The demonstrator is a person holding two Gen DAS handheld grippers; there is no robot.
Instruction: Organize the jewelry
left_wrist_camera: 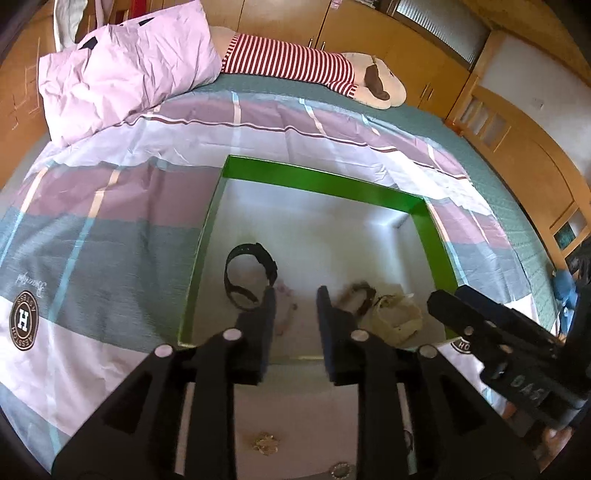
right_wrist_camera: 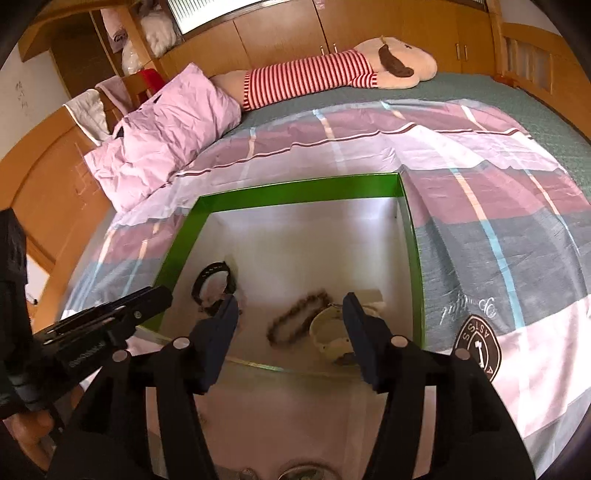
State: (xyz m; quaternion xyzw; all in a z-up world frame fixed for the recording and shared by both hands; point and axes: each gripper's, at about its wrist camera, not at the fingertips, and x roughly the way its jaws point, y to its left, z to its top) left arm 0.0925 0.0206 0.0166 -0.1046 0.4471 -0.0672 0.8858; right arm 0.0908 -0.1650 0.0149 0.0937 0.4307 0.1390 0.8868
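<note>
A green-rimmed box [left_wrist_camera: 317,181] with a white floor lies on the bed; it also shows in the right wrist view [right_wrist_camera: 295,190]. Inside are a black band [left_wrist_camera: 249,275], a brown beaded bracelet [right_wrist_camera: 297,319], a cream watch [right_wrist_camera: 334,334] and a faint pink piece [left_wrist_camera: 286,306]. My left gripper [left_wrist_camera: 295,295] is open and empty over the box's near part. My right gripper [right_wrist_camera: 290,301] is open and empty above the bracelet. A gold brooch [left_wrist_camera: 265,442] and a ring-shaped piece [left_wrist_camera: 341,470] lie on the white surface under the left gripper.
The bed has a plaid pink, grey and white cover [left_wrist_camera: 110,206]. A pink pillow [left_wrist_camera: 125,70] and a striped plush toy [left_wrist_camera: 314,66] lie at the far side. Wooden cupboards [right_wrist_camera: 388,22] stand behind. The right gripper's body [left_wrist_camera: 509,343] is close on the right.
</note>
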